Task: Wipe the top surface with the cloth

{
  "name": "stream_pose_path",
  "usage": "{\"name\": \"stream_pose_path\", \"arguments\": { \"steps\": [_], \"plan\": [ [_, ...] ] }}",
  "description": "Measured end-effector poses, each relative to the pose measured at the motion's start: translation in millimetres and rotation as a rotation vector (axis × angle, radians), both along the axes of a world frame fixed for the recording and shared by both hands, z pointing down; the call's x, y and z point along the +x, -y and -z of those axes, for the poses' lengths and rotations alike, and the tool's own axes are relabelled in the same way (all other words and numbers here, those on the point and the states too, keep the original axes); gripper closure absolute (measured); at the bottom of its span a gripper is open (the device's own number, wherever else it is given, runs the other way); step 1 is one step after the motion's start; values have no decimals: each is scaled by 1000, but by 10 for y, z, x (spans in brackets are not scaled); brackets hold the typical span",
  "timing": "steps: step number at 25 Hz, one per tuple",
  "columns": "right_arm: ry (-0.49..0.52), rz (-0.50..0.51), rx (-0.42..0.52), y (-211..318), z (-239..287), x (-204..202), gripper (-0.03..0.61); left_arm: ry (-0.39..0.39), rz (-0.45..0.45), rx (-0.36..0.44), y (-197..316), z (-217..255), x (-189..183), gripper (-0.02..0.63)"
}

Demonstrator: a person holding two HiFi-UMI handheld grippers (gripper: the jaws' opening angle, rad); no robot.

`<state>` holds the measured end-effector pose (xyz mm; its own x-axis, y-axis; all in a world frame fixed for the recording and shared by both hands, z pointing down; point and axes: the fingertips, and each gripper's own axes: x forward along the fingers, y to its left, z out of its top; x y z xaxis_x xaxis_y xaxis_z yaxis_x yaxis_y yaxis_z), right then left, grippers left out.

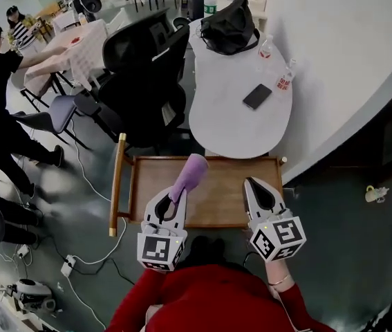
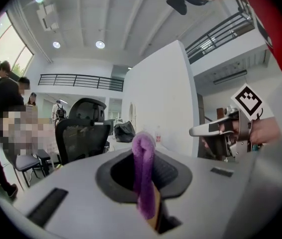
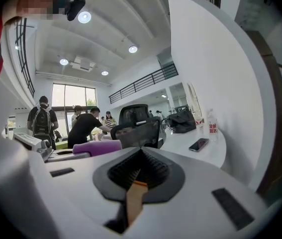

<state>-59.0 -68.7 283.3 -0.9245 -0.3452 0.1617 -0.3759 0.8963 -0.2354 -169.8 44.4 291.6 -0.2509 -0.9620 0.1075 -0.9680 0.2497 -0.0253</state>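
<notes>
Left gripper (image 1: 175,198): held over the near edge of the wooden table (image 1: 227,203), pointing away from the person.
Cloth (image 1: 189,174): purple roll above the table top, long axis running forward and slightly right.
Left fingers: clamped on the cloth's near end.
Right gripper (image 1: 253,184): level alongside, over the table's right part.
Right fingers: together, holding nothing.

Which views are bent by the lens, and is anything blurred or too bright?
Head view: mild bending, the white wall curves; the wooden tray is sharp. Left gripper view: strong fisheye, black corners, the purple cloth near the lens looks soft. Right gripper view: same fisheye; the window is bright.
</notes>
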Motion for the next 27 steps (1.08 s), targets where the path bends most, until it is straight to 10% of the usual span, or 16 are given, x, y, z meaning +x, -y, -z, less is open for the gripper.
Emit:
{"name": "stream_pose_path", "arguments": {
  "steps": [27],
  "plan": [
    [-25,-34,52,-157,-21,129,568,-29,-48,4,158,-17,160,561]
  ]
}}
